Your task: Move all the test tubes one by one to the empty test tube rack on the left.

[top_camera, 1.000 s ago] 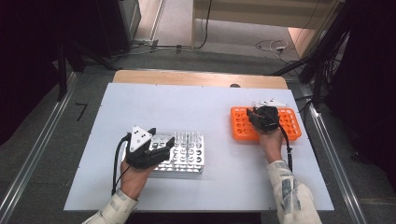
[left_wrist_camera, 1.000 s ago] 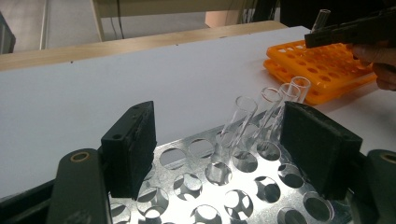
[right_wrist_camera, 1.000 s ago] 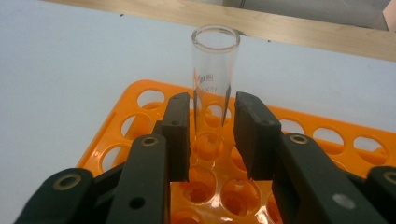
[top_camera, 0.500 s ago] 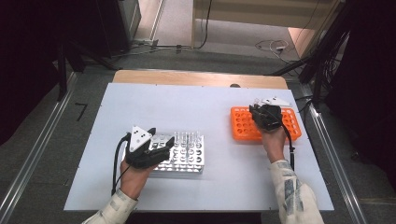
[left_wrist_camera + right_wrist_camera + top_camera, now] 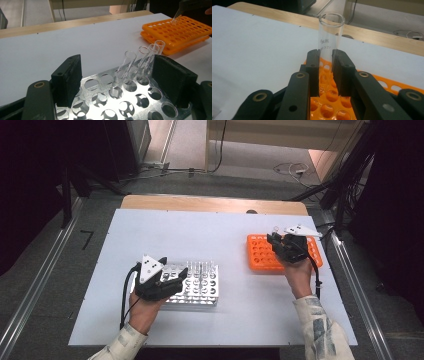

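Observation:
My right gripper [image 5: 325, 65] is shut on a clear glass test tube [image 5: 330, 37], held upright over the holes of the orange rack [image 5: 329, 105]. In the high view this gripper [image 5: 282, 245] hovers over the orange rack [image 5: 260, 255] at the table's right. My left gripper [image 5: 117, 80] is open, its black pads wide apart above the metal rack [image 5: 110, 100]. Three test tubes [image 5: 143, 58] lean in that rack, close to the right pad. From above, the left gripper [image 5: 167, 282] lies over the left part of the metal rack [image 5: 202, 280].
The white table top [image 5: 200, 235] stretches between and behind the two racks, with a wooden strip [image 5: 200, 202] along its far edge. In the left gripper view the orange rack [image 5: 175, 32] shows far right, the other gripper's tube [image 5: 176, 16] above it.

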Tool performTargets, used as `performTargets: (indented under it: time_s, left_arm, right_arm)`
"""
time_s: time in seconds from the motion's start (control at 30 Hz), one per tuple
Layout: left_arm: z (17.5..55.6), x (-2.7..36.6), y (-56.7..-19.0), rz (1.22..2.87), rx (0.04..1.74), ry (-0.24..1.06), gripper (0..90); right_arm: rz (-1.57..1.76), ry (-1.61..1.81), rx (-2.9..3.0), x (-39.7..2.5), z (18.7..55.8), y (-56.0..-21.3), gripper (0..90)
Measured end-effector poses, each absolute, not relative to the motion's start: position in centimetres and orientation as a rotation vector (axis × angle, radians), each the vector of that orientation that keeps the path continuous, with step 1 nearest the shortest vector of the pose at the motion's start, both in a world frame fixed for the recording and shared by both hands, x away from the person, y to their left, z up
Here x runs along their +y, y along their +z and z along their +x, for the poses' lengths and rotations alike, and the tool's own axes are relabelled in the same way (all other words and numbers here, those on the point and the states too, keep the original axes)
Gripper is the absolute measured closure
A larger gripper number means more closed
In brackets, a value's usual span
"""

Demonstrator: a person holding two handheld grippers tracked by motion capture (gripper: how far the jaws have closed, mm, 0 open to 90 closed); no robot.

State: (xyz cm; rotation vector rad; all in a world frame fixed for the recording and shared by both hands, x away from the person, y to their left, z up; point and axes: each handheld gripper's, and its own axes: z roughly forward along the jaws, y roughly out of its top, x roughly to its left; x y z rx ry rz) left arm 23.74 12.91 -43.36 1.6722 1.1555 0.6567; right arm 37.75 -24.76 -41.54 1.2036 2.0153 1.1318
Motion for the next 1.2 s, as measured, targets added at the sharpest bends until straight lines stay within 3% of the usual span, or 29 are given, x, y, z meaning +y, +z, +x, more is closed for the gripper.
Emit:
performTargets:
  time_s: [1.2]
  left_arm:
    - [22.9,12.1,-42.8,1.676,1.108,0.651,24.7]
  right_arm:
    - [0.976,1.208,2.281,-22.0,28.9,-41.4,73.3]
